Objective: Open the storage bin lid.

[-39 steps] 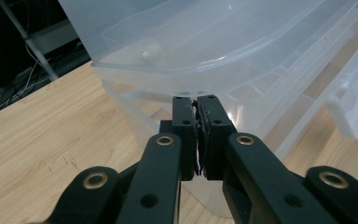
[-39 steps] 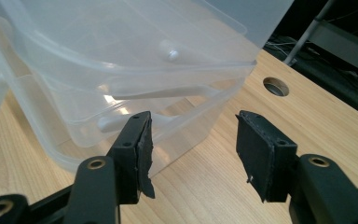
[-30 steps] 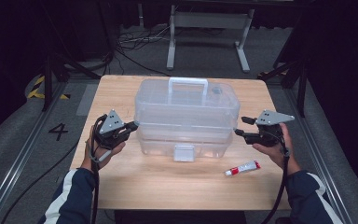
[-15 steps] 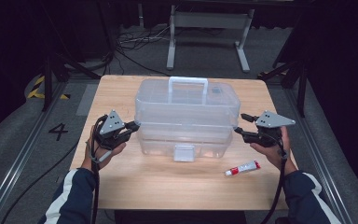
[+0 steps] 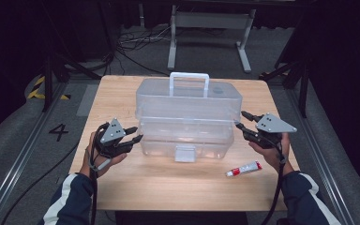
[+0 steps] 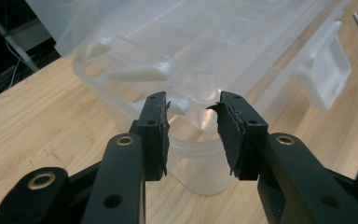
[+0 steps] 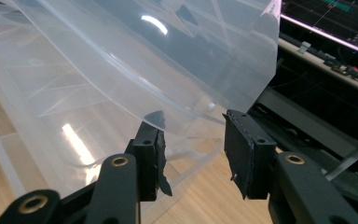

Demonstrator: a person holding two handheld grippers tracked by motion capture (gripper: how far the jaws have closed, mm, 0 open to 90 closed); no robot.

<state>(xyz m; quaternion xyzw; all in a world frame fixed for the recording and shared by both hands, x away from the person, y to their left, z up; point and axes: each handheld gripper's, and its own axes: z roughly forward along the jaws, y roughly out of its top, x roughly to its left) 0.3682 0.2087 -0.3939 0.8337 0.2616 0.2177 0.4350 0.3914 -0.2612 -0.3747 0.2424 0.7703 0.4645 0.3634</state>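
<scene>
From up high we've got the clear plastic lidded storage box with a white handle [image 5: 187,119] mid-table [image 5: 122,93], left tool [image 5: 133,134] and right tool [image 5: 242,120] at its two ends. Left gripper view: jaws just been opening, gapped, box corner [image 6: 200,140] beyond them unpinched. Right gripper view: jaws just been closing, box edge [image 7: 186,116] at them; can't tell whether they pinch it.

The high view looks forward and down from above the person's side of the light wooden counter [image 5: 122,93], taking in all its edges. The left gripper view rides low and very near the clear plastic lidded storage box [image 6: 205,51], facing its left end. The right gripper view looks closely at the box's right end. All three views share this box and the counter.
</scene>
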